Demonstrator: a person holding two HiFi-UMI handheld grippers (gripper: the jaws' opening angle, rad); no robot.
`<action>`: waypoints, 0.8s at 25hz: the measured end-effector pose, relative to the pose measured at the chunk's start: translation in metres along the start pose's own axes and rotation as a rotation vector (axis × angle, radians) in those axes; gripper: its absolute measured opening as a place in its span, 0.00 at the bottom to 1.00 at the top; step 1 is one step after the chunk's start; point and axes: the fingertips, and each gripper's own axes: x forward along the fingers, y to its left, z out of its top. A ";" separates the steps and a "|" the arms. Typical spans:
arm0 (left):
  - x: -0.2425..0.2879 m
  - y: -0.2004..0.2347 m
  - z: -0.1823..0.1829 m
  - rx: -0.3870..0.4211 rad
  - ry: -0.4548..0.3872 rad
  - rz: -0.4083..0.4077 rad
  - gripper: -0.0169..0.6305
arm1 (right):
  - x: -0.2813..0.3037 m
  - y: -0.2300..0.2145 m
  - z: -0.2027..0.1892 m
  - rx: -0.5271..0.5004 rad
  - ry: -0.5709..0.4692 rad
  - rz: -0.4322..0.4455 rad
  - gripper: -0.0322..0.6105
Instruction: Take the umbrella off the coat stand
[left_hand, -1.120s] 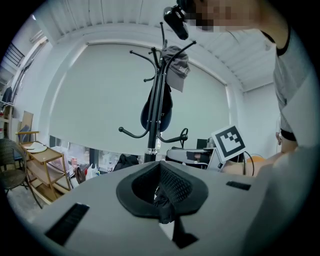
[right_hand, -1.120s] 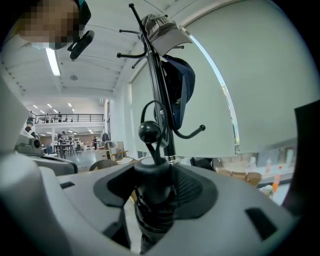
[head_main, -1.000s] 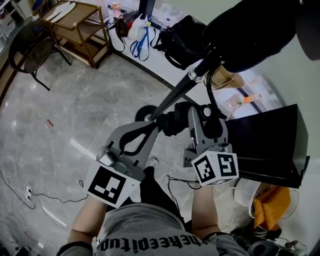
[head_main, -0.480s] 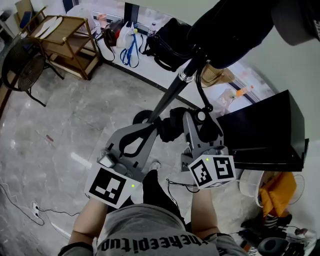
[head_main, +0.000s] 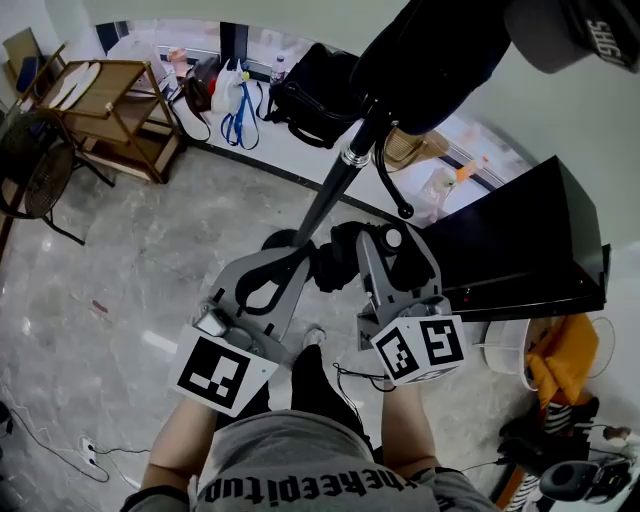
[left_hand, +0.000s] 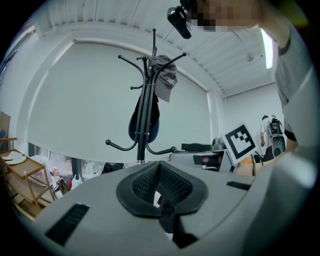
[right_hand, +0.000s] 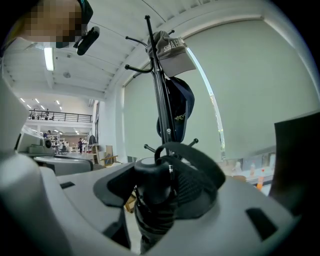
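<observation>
A black folded umbrella (head_main: 335, 262) lies low beside the coat stand's pole (head_main: 330, 195), away from the hooks. My right gripper (head_main: 378, 248) is shut on it. In the right gripper view the umbrella's handle (right_hand: 152, 187) and its strap fill the space between the jaws. My left gripper (head_main: 262, 290) sits just left of the pole, shut, with nothing between its pads (left_hand: 150, 187). The coat stand (left_hand: 145, 110) still carries a grey cap (right_hand: 172, 50) and a dark blue cap (right_hand: 181, 111).
A black cabinet (head_main: 520, 250) stands close on the right. A wooden shelf cart (head_main: 110, 110) and a fan (head_main: 25, 160) are at the left. Bags (head_main: 310, 85) line the wall ledge. Cables (head_main: 60, 440) lie on the marble floor, and an orange cloth (head_main: 560, 350) lies at the right.
The head view has swung, so the stand's top and the room have shifted left in frame. Both grippers stay close together by the pole, the right still shut on the umbrella.
</observation>
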 end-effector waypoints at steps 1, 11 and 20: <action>-0.001 0.000 0.001 0.001 -0.003 -0.008 0.05 | -0.002 0.002 0.002 -0.002 -0.003 -0.006 0.41; -0.007 -0.001 0.015 0.018 -0.033 -0.075 0.05 | -0.017 0.019 0.016 -0.023 -0.025 -0.041 0.41; -0.017 -0.003 0.026 0.033 -0.062 -0.113 0.05 | -0.034 0.035 0.026 -0.035 -0.052 -0.069 0.41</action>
